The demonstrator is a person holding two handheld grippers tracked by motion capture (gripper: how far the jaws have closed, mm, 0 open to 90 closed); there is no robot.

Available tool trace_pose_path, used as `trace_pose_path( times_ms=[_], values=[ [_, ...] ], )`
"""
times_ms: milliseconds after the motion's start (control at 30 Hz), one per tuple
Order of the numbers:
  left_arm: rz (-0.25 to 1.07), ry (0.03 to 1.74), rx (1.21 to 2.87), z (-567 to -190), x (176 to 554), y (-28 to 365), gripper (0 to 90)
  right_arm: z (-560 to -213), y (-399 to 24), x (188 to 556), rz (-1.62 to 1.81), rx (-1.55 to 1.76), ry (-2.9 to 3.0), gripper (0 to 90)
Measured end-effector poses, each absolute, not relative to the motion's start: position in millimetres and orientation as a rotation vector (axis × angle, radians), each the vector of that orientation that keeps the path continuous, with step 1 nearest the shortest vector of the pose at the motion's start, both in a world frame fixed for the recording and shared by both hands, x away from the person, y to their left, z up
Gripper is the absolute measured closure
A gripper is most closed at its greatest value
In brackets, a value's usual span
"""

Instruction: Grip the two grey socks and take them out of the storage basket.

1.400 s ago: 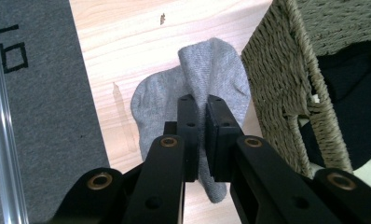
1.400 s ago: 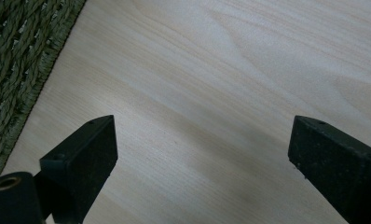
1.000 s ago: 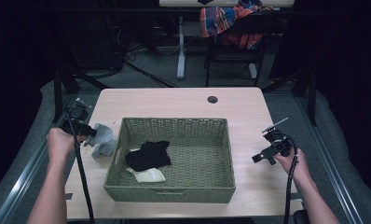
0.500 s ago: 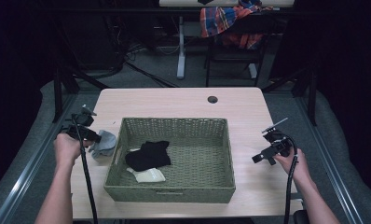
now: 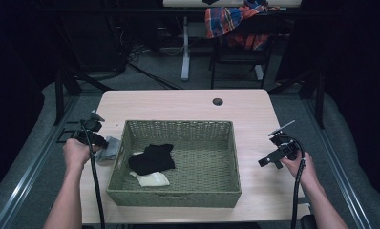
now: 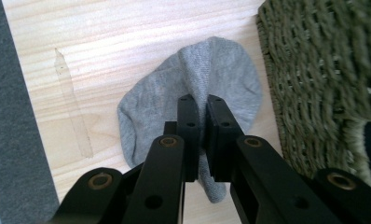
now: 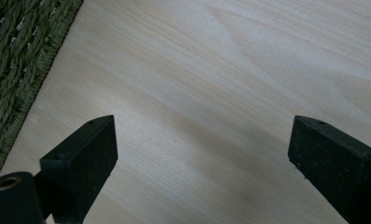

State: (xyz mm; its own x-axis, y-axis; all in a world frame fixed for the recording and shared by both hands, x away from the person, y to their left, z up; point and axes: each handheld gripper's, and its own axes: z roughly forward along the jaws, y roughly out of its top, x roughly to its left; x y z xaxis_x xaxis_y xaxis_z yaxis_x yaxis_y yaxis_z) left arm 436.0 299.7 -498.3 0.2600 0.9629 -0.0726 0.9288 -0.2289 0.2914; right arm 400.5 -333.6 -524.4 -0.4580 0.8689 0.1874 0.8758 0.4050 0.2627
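Note:
A grey sock [image 6: 221,79] lies on the wooden table just left of the green wicker basket [image 5: 178,125]. My left gripper [image 6: 200,105] is shut on a fold of it, jaws pressed together with the cloth between them. From above, that left gripper [image 5: 100,140] and the grey sock [image 5: 109,148] sit close to the basket's left wall. Inside the basket rest a black sock [image 5: 152,159] and a white sock [image 5: 152,179]. My right gripper [image 5: 269,162] hovers right of the basket. Seen from its own camera, the right gripper [image 7: 202,144] is open over bare wood.
The basket's woven wall [image 6: 323,70] is right beside the grey sock, and the table's left edge is near. A dark cable hole [image 5: 217,101] marks the far side of the table. Beyond it stands a chair with plaid cloth [image 5: 236,19].
My left hand has come down with the grey sock, from above the table to resting on it by the basket's left side. The right hand has stayed put.

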Motion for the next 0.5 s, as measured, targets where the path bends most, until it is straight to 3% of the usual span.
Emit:
trace_pose_path(
  times_ms=[500],
  values=[
    [0.116,1.809,2.219,-526,441,305,85.3,-526,-332,399,-0.542,-1.662,-2.6,7.8]
  ],
)
